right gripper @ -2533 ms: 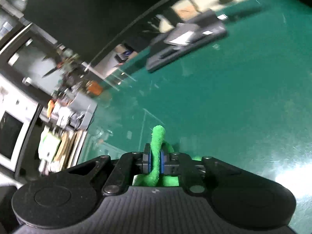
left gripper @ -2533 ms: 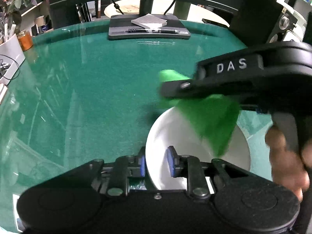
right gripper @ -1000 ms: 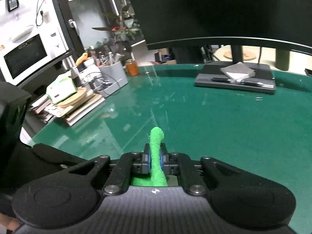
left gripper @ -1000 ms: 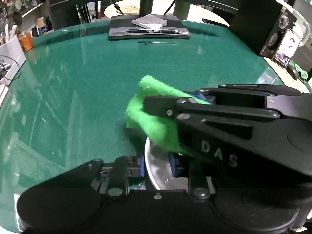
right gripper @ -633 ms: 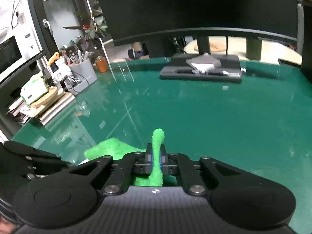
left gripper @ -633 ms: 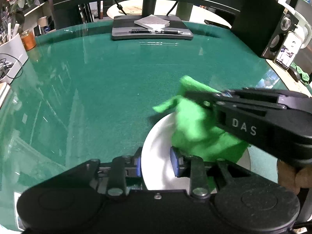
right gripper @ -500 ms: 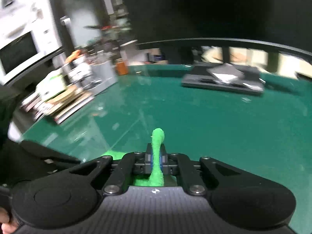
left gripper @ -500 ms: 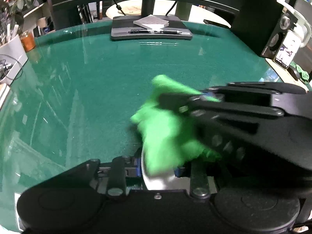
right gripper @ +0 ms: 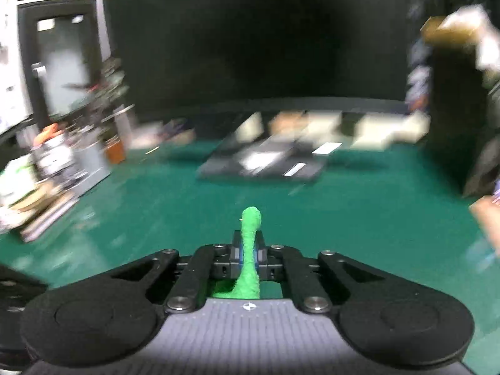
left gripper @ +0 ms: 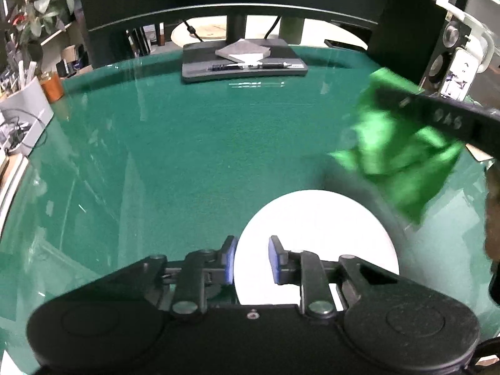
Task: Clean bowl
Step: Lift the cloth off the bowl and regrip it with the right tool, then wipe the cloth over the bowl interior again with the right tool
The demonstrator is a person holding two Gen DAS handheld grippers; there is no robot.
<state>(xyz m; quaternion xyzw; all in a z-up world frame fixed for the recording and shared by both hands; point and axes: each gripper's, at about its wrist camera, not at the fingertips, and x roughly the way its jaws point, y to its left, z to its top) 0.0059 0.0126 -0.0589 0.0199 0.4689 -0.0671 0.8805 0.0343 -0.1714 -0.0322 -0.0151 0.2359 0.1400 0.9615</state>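
Note:
A white bowl (left gripper: 312, 218) sits on the green table (left gripper: 187, 156) at the near right. My left gripper (left gripper: 252, 259) is closing its jaws on the bowl's near rim, which stands between the blue pads (left gripper: 230, 261). My right gripper (left gripper: 387, 95) hangs above and to the right of the bowl, clear of it. It is shut on a green cloth (left gripper: 403, 159) that dangles below it, blurred by motion. In the right wrist view the cloth (right gripper: 250, 250) is pinched between the jaws of the right gripper (right gripper: 249, 254), and the bowl is out of sight.
A dark tray (left gripper: 243, 65) with a notepad and pens lies at the table's far edge under a monitor. A speaker and a phone (left gripper: 456, 75) stand at the right. A white holder (left gripper: 25, 112) and an orange jar (left gripper: 53, 86) stand at the left. A hand (left gripper: 492, 218) shows at the right edge.
The right gripper has lifted the green cloth off the bowl and swung it up and to the right. The bowl's inside now shows uncovered. The left gripper stays at the rim.

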